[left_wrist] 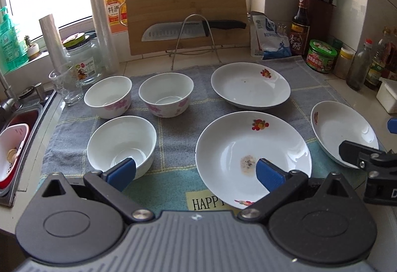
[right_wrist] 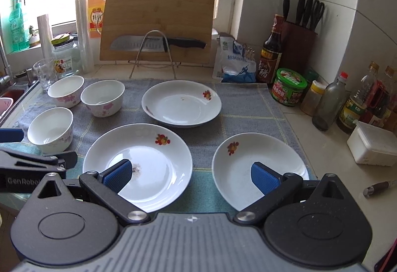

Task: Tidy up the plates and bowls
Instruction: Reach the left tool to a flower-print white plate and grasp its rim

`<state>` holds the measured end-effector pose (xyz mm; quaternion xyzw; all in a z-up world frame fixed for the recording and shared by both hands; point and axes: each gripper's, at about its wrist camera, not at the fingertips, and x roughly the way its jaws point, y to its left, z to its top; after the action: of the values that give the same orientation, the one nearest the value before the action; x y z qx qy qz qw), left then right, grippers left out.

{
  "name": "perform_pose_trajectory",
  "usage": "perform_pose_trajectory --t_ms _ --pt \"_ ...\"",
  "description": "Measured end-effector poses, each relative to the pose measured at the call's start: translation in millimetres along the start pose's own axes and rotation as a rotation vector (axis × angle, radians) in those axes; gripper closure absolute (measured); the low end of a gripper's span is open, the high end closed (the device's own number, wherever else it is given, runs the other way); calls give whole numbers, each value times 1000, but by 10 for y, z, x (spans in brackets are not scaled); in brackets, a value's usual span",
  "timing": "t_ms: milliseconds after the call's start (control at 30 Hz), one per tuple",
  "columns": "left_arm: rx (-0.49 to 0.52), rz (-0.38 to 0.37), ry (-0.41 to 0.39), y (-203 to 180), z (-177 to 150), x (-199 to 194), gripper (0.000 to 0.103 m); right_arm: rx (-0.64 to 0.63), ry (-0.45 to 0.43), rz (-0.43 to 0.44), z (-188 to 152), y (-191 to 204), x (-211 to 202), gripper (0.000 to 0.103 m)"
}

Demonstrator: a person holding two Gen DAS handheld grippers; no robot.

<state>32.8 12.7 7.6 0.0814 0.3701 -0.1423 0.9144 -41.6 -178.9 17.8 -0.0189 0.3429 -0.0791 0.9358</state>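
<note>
- Both grippers hover low over the near edge of the towel, each with its blue pads spread wide and holding nothing.
- Left gripper: its fingers frame the gap between the nearest bowl and the stained plate.
- Right gripper: one pad sits over the stained plate, the other over the right-hand plate.
- Farther back lie a third plate and two flowered bowls, side by side.
</note>
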Motion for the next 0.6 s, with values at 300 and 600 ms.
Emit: perform_pose_trajectory --t_ms 300,600 --pt "126 -185 -32 -212 152 173 1 67 15 -132 -424 -529 69 0" --pt "198 -256 -72 -611 423 534 1 93 107 -111 -766 -960 541 0"
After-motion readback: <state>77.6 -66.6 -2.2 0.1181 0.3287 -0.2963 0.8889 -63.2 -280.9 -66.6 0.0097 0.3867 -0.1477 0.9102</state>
